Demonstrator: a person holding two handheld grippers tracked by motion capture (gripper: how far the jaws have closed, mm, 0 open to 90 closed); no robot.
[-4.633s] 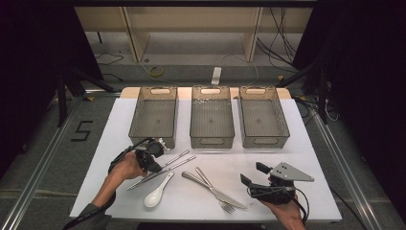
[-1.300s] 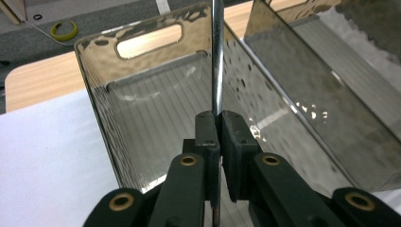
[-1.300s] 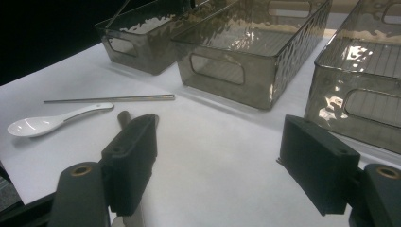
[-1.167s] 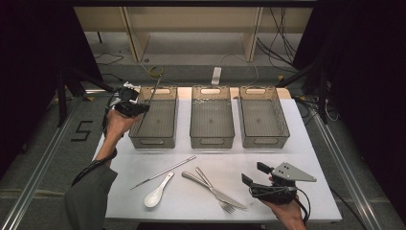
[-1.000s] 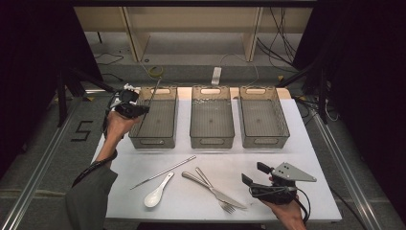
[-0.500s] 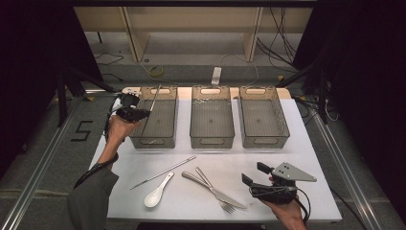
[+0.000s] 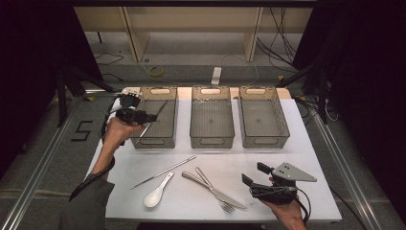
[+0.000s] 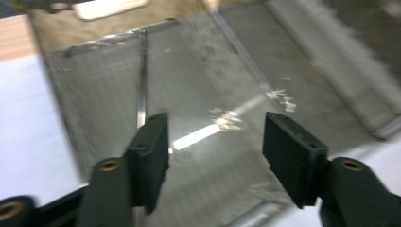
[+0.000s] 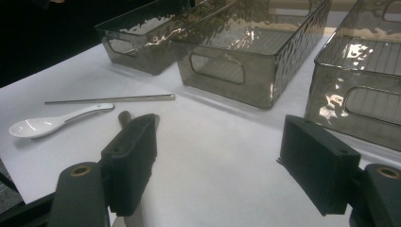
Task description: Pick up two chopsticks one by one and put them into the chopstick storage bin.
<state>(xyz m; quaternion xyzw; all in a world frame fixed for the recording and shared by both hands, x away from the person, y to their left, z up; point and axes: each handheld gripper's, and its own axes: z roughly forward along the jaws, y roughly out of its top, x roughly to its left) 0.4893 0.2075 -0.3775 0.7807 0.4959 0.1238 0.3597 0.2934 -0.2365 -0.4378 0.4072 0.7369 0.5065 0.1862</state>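
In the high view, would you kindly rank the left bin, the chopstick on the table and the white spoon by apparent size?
1. Left bin, clearly largest.
2. Chopstick on the table, long but very thin.
3. White spoon, shortest of the three.

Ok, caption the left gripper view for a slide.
Left gripper, jaws just opened, above the left bin; a chopstick leans inside.

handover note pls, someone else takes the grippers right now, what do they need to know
Left gripper: over the left bin, its jaws have just been opening, nothing between them.
Right gripper: open and empty, low over the table at its near right.
Done: one metal chopstick is in the left bin, leaning on its wall.
Left on the table: the second chopstick, white spoon, knife and fork.
Middle bin and right bin look empty.
Probably next: sort the remaining cutlery into the bins.
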